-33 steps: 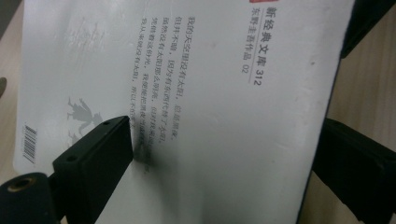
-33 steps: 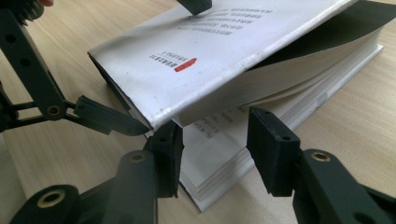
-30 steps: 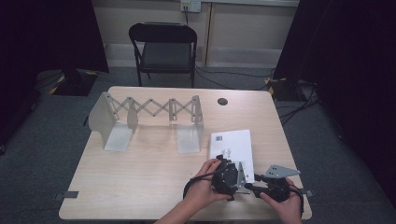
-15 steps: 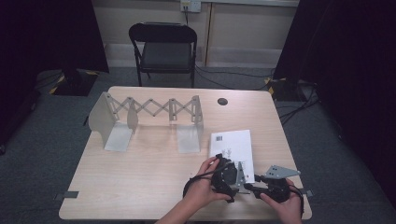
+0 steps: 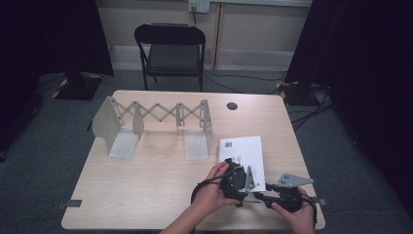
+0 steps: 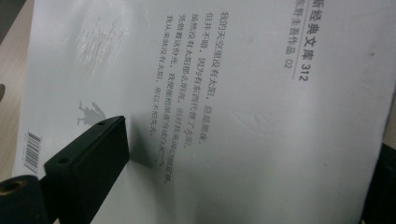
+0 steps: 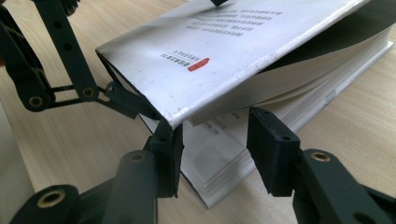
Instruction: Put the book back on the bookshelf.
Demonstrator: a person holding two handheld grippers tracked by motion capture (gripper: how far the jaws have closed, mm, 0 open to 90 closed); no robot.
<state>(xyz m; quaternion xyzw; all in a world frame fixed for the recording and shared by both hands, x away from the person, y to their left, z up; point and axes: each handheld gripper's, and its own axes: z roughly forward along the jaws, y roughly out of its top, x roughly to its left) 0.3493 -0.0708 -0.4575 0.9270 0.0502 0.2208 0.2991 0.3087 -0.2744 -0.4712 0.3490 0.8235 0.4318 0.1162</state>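
One bench is seen from the high view, and everything below is placed off the white book, which is lying near the bench's front right corner. Behind the book, beyond the far edge of the bench, a black folding chair is parked. To the book's left and a bit further back, a grey scissor-style rack is stood up and stretched out.

The book's front cover is lifted off the page block, as shown in the right gripper view, with the pages fanned a little underneath.

At the book's near edge the left gripper is held in the left hand. Its jaws have just been closing with the cover between them. In the left gripper view one jaw is laid on the printed cover, but whether the cover is actually pinched can't be told.

Just right of that, at the book's near corner, the right gripper is held in the right hand. Its jaws are spread either side of that corner, with no squeeze seen.

Well behind the book, a small dark disc is set into the bench.
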